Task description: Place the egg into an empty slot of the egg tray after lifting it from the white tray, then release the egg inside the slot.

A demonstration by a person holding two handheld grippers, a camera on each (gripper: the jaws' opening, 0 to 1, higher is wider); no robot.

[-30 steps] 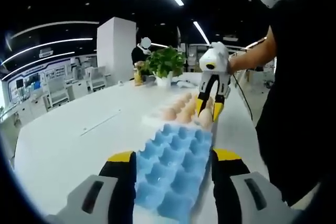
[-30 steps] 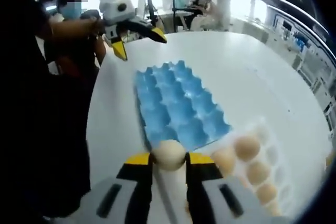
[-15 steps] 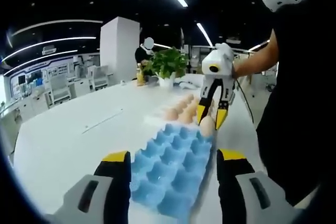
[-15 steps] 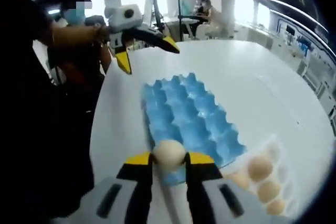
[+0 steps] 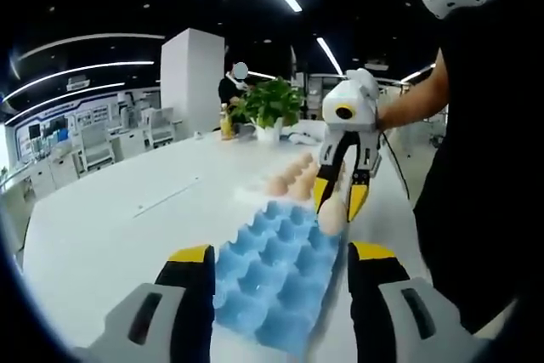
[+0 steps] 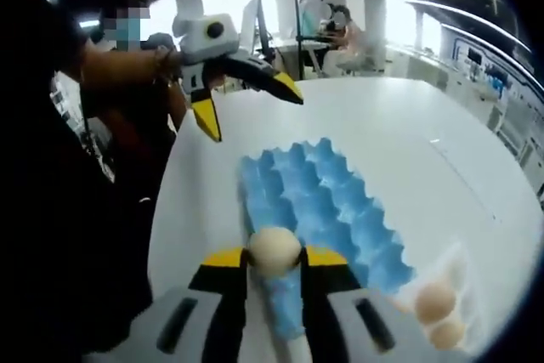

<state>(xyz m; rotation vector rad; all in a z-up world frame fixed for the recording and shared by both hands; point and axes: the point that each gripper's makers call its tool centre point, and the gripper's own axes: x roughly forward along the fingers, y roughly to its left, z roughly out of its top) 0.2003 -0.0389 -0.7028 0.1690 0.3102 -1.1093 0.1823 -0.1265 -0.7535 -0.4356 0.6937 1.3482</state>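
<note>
Blue egg tray [image 6: 319,210] lies empty on the tabletop [image 6: 408,150]. Right gripper [image 6: 274,263] pinches the egg [image 6: 274,250] just above its near edge, ready to lower. Left gripper [image 5: 276,257] hangs wide open over the opposite edge, holding nothing. Other eggs sit in the white tray [image 6: 455,282] beyond.

Blue egg tray [image 6: 327,210], beige egg [image 6: 274,251], yellow-tipped fingers [image 6: 223,258].
</note>
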